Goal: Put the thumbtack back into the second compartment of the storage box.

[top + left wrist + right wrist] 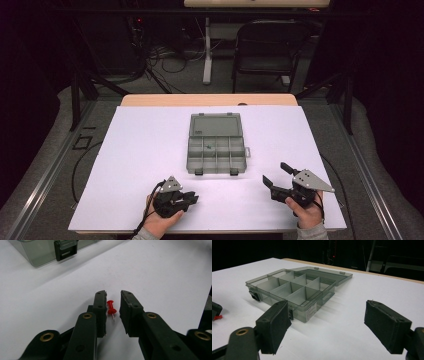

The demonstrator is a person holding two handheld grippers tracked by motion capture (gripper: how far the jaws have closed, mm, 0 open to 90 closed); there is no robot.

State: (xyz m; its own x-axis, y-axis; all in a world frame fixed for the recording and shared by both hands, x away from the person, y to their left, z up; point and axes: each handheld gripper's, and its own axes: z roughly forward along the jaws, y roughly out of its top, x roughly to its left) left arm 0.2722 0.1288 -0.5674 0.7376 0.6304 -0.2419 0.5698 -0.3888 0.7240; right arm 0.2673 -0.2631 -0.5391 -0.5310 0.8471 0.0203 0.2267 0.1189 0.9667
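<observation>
A red push pin is seen lying on the white table top, near the person's edge and left of centre. In the left gripper view it lies between the two black jaws of the left gripper, its head toward the far side and its metal point toward the camera. The pin lies just beside the left-hand jaw; whether it touches that jaw cannot be told. A clear gap is left between the pin and the right-hand jaw, so the jaws are narrowly apart and the pin is not clamped.

In the high view the left gripper is held low over the table by the left hand, its jaws pointing to the right.

The right gripper is held at the near right of the table by the right hand. Its jaws are spread wide, and nothing is seen between them.

A smoky transparent compartment box rests in the middle of the table, beyond both grippers. Its lid is folded back flat on the far side. Two dark latches are set on its near wall. A small dark item is seen in one compartment; what it is cannot be told.
</observation>
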